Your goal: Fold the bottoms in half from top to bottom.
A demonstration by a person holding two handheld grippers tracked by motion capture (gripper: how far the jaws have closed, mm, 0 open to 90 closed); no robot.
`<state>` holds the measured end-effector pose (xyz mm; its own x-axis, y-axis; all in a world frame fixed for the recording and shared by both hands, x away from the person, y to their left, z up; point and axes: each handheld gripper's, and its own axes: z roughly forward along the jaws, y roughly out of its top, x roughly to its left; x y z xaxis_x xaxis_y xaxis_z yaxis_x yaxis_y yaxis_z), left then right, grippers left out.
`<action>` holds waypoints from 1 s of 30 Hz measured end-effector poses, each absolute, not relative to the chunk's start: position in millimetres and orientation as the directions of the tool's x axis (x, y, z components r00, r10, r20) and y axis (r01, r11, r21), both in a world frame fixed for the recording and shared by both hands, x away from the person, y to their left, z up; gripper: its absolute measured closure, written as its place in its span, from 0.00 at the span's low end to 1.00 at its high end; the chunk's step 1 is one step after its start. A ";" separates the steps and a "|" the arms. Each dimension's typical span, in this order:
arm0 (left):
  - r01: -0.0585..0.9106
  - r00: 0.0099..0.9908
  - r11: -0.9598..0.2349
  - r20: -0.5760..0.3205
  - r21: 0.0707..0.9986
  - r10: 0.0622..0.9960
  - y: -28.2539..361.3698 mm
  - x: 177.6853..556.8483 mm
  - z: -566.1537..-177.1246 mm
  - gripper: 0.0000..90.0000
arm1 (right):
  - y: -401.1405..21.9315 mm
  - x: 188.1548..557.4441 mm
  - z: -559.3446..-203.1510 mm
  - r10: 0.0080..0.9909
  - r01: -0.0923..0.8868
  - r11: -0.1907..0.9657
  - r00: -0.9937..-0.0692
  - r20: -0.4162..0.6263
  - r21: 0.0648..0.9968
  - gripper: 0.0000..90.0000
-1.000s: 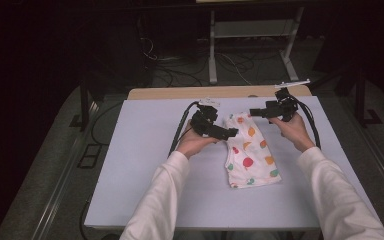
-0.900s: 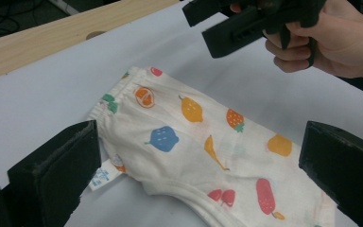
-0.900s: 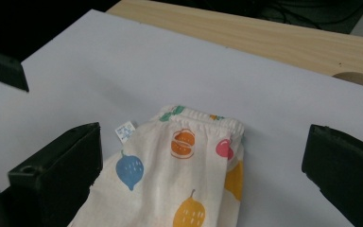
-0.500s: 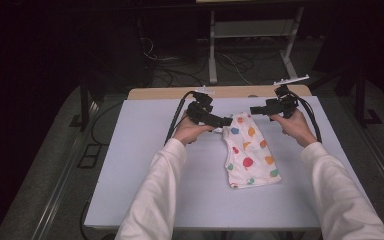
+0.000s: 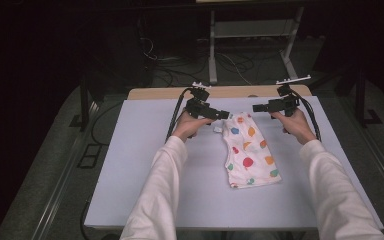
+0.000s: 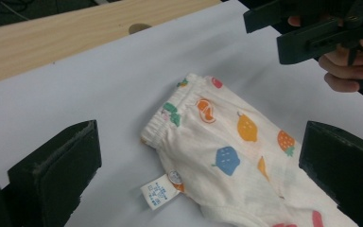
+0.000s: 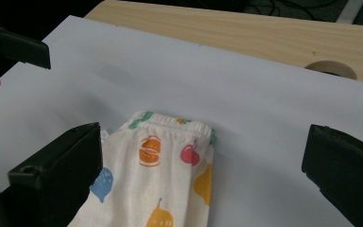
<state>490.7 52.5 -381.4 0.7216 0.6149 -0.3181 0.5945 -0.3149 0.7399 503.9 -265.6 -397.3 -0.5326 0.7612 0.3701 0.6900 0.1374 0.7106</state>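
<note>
Moved apart since earlier: left gripper and right gripper, both wide, empty. Folded fruit-print pants flat on bench, long axis near-to-far, waistband far.

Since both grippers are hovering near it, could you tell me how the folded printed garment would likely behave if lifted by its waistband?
The garment looks like thin soft cloth lying flat in folds, so it would probably droop and unfold. The gathered waistband seems thicker, likely the better grip. It appears light, so a push on the smooth white table cover would probably bunch or slide it.
</note>
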 end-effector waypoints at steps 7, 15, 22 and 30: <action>0.640 0.682 -0.279 -0.362 0.716 0.636 52.9 501.2 -398.5 0.00 | -264.6 509.3 -407.5 0.767 0.721 0.130 -0.508 0.393 0.680 0.00; 0.692 0.636 -0.260 -0.397 0.674 0.662 48.5 508.2 -417.6 0.00 | -260.3 514.6 -416.9 0.769 0.760 0.119 -0.477 0.425 0.639 0.06; 0.735 0.592 -0.222 -0.446 0.641 0.672 43.9 513.2 -431.5 0.06 | -257.2 516.9 -422.1 0.766 0.782 0.115 -0.463 0.447 0.613 0.17; 0.758 0.567 -0.208 -0.467 0.618 0.678 41.0 515.7 -440.8 0.16 | -253.5 520.3 -431.4 0.761 0.806 0.128 -0.454 0.464 0.578 0.33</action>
